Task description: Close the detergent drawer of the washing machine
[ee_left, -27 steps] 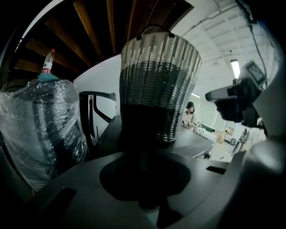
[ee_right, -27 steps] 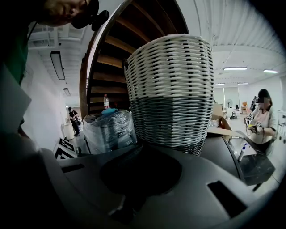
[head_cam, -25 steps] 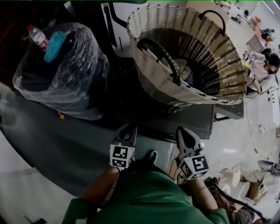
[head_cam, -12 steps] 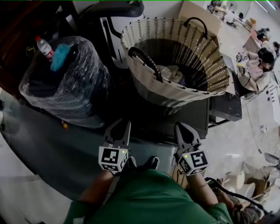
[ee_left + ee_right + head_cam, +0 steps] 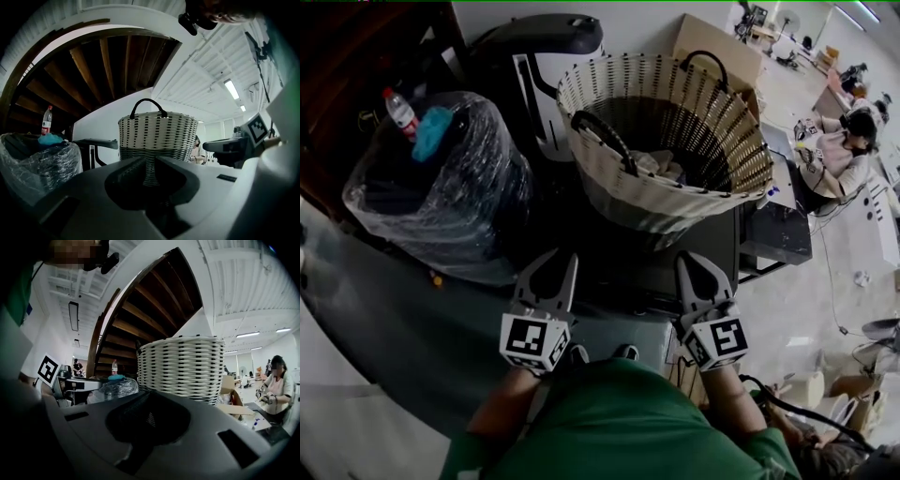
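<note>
The person in the green shirt [image 5: 628, 422] holds both claws close to the body, pointed forward at the dark washing machine [image 5: 722, 251]. The left claw [image 5: 557, 262] has its jaws spread in a narrow V with nothing between them; through the gap its own view shows only the basket beyond. The right claw [image 5: 689, 264] has its jaws pressed together to one point and grips nothing. Neither claw touches the machine.

A white woven laundry basket [image 5: 675, 202] with dark handles stands on top of the machine, with crumpled clothes [image 5: 661, 167] inside. The detergent drawer cannot be picked out for certain; it may lie along the shadowed front edge just beyond the claws, below the basket.

To the left stands a bin lined with a clear plastic bag [image 5: 441, 211], with a water bottle [image 5: 398, 111] and a blue item [image 5: 434, 131] lying on top. Far right, a seated person [image 5: 844, 150] works at a desk.
</note>
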